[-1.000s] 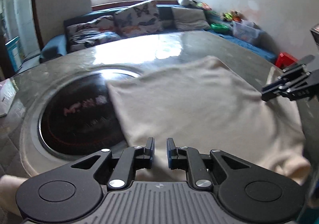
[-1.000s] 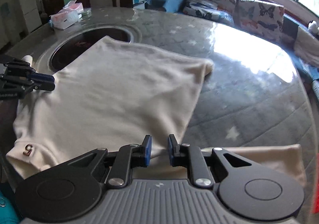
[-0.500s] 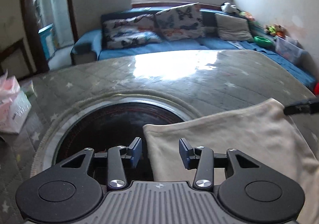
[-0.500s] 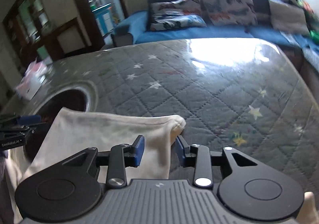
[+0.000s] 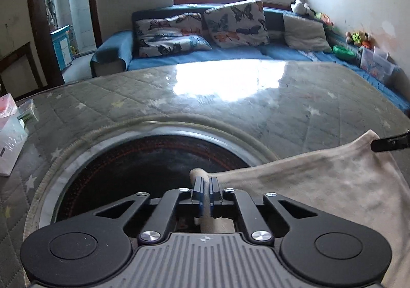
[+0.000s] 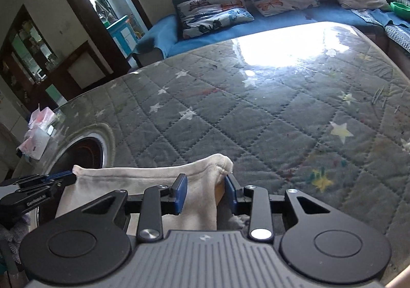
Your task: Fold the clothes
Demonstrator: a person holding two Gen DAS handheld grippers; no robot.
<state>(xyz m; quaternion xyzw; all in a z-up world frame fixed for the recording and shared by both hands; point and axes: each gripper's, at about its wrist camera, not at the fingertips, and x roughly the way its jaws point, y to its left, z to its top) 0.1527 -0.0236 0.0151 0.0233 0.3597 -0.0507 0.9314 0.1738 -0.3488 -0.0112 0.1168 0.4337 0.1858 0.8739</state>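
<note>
Left gripper (image 5: 204,190): you are holding its jaws clamped shut on one far corner of the cream garment (image 5: 320,185), the corner bunching just ahead of the jaws.
Right gripper (image 6: 205,192): you are closing its jaws around the opposite far corner; cloth is sitting between them, but they are not yet pressing it.
Garment: it is stretching sideways from jaws to jaws, lying partly over the dark round inset (image 5: 143,160) and partly on the quilted worktop (image 6: 256,113).
Progress: you are at the gripping stage; by appearance, the fold itself is not made and the smoothing remains.
Beyond: a tissue pack (image 6: 38,134) and a blue sofa (image 5: 230,54).
</note>
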